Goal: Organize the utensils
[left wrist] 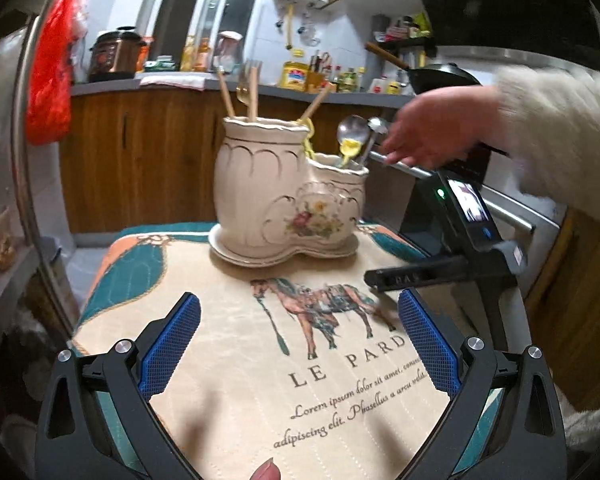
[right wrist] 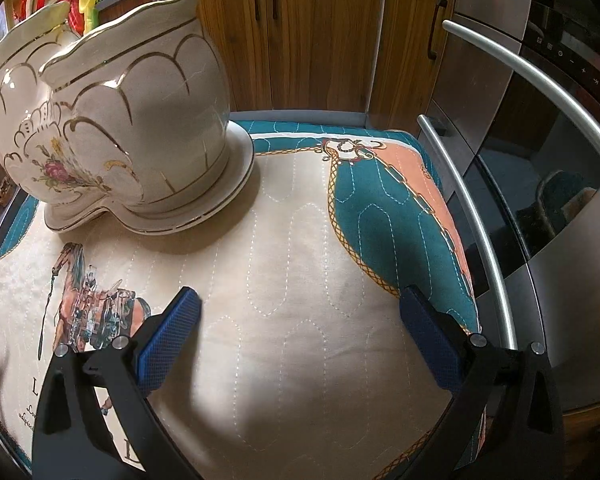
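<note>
A cream ceramic double utensil holder [left wrist: 284, 192] with gold trim and a flower print stands on a saucer at the far side of a quilted mat [left wrist: 260, 380]. Its tall pot holds wooden chopsticks [left wrist: 226, 92] and a fork; its low pot holds metal spoons [left wrist: 354, 132] and a yellow utensil. My left gripper [left wrist: 298, 340] is open and empty above the mat. My right gripper [right wrist: 300, 336] is open and empty over the mat, right of the holder [right wrist: 112, 120]. In the left wrist view the right gripper's body [left wrist: 472, 240] rests at the mat's right edge and a bare hand [left wrist: 428, 132] reaches toward the spoons.
A steel oven [right wrist: 540, 160] with a long bar handle stands right of the mat. Wooden cabinets [right wrist: 300, 32] lie behind. The far counter [left wrist: 260, 88] carries bottles, a cooker and a black wok [left wrist: 440, 74]. A red bag [left wrist: 52, 60] hangs at left.
</note>
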